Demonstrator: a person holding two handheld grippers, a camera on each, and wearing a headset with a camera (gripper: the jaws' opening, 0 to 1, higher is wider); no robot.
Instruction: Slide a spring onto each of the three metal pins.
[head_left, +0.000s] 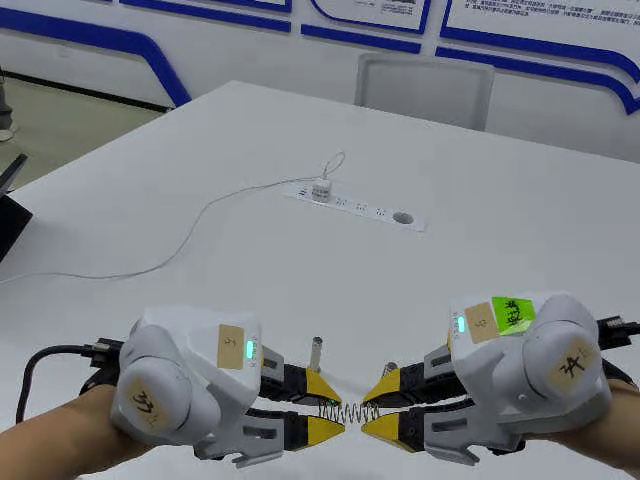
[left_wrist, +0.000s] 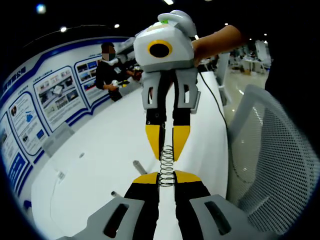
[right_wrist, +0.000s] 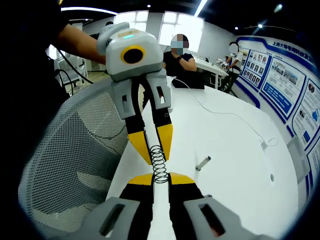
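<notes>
Spanning the gap between both tools, spring (head_left: 350, 410) hangs just above desk (head_left: 300, 270). Left tool (head_left: 330, 408) clenched on one end, right tool (head_left: 376, 408) clenched on the other. Pin (head_left: 317, 352) stands just behind. Spring likely light, soft, springy and apt to flick away; best pinched near one end, bore left free.

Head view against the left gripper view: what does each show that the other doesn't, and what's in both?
The head view adds the socket strip and its white cable on the table. The left gripper view adds a person standing by the wall posters. Both share the spring, pinched at its ends by the left claw and the right claw, and a metal pin standing beside it.
</notes>
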